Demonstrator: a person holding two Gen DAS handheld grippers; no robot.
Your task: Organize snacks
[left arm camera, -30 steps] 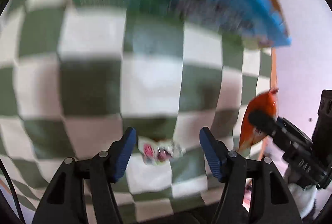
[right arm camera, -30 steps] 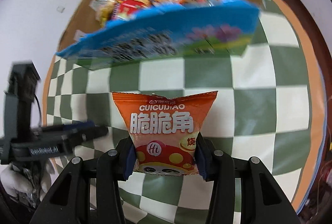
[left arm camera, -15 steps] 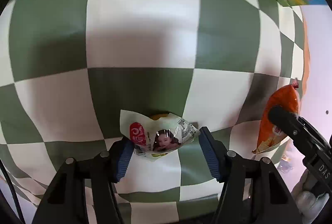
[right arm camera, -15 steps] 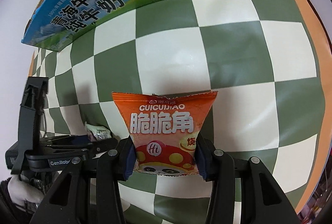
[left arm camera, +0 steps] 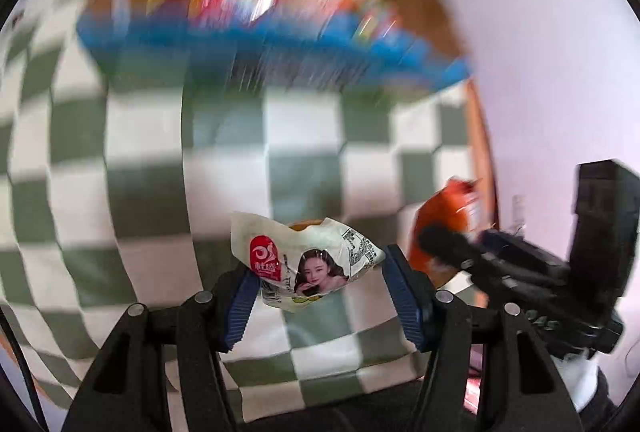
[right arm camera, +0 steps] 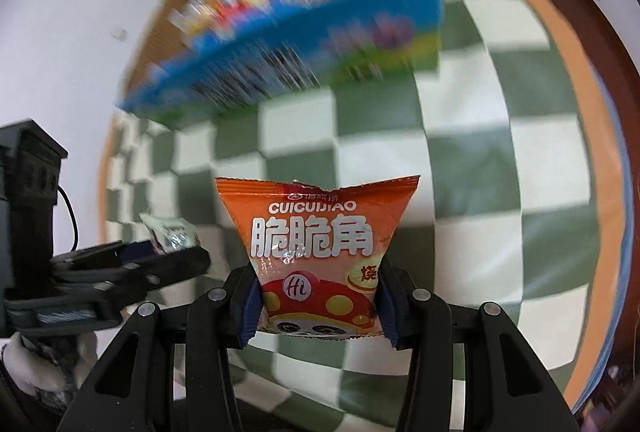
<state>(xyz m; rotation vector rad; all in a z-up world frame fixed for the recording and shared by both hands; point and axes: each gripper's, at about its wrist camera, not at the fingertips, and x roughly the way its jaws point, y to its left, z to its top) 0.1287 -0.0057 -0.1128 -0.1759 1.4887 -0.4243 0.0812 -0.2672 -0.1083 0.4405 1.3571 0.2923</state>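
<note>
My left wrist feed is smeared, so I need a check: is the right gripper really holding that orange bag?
Observer: Yes, the right gripper has its jaws shut on the lower sides of the orange CUICUIJIAO snack bag.
Operator: Can you see my white packet from there?
Observer: Yes, the white snack packet pokes out past the tips of the left gripper, left of the orange bag.

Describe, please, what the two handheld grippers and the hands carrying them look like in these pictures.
Both are black plastic. The left gripper and right gripper have angular cut-out finger arms with silver pivot screws and ribbed blue pads. A thin black cable runs off the left unit, whose side marking is blurred. The hand below it wears a white glove.
</note>
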